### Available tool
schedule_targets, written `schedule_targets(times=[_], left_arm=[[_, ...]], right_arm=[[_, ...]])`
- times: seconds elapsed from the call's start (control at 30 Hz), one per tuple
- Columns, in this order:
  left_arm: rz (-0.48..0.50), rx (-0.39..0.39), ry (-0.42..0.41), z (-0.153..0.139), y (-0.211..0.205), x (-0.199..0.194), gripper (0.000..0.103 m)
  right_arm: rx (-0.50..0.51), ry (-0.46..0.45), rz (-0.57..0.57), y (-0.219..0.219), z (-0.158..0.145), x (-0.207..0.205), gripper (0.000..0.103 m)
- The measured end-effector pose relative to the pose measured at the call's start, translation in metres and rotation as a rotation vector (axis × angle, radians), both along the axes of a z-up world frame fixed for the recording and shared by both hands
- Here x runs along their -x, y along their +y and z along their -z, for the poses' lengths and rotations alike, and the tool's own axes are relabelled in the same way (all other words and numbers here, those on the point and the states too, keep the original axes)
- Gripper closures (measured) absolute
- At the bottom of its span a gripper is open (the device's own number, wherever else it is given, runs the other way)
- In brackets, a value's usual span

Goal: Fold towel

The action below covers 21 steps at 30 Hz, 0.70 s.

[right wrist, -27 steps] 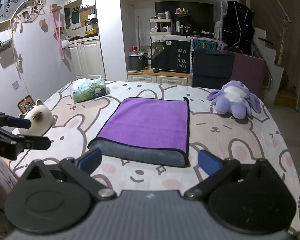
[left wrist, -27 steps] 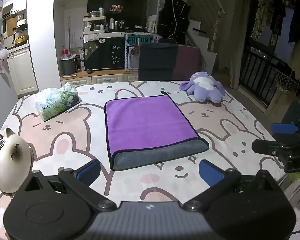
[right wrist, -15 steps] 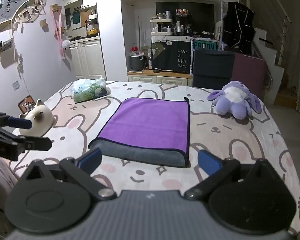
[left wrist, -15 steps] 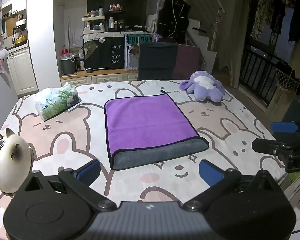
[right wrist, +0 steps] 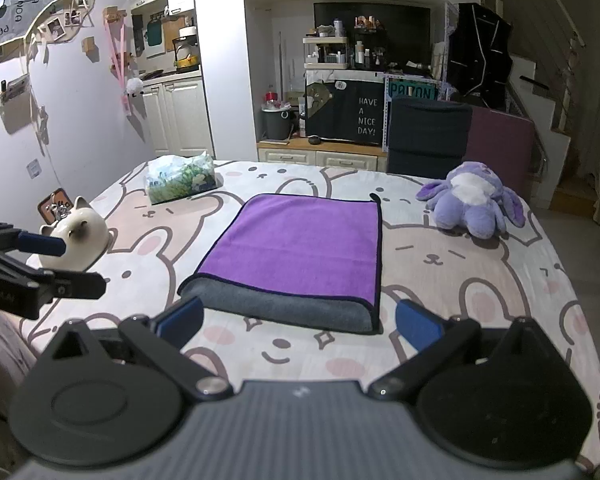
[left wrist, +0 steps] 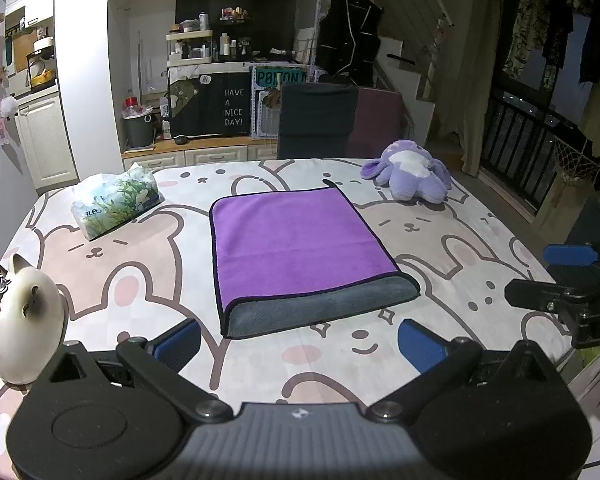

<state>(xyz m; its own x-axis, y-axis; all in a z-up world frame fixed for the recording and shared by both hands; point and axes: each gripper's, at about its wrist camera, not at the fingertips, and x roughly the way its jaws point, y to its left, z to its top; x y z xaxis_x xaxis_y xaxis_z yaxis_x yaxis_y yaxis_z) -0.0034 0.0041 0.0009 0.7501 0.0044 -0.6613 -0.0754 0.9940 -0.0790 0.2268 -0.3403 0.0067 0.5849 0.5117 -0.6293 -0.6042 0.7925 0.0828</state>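
Observation:
A purple towel (left wrist: 300, 244) with a grey underside lies folded flat in the middle of the table, its grey fold edge nearest me; it also shows in the right wrist view (right wrist: 300, 248). My left gripper (left wrist: 300, 346) is open and empty, held above the table short of the towel's near edge. My right gripper (right wrist: 298, 324) is open and empty, also just short of the near edge. Each gripper shows at the side of the other's view: the right gripper (left wrist: 568, 276) and the left gripper (right wrist: 40, 260).
The table has a bear-print cloth (left wrist: 140, 280). A tissue pack (left wrist: 116, 204) lies at the back left, a white cat figure (left wrist: 20, 320) at the near left, a purple plush toy (left wrist: 410, 176) at the back right. A dark chair (left wrist: 318, 120) stands behind the table.

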Motion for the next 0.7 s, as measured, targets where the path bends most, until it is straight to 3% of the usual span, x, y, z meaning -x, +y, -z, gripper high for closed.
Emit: schedule_targets(times=[0.7], left_arm=[[0.000, -0.005, 0.005, 0.0043, -0.0030, -0.0033, 0.000]], right_arm=[[0.003, 0.000, -0.003, 0.0020, 0.0036, 0.0024, 0.000]])
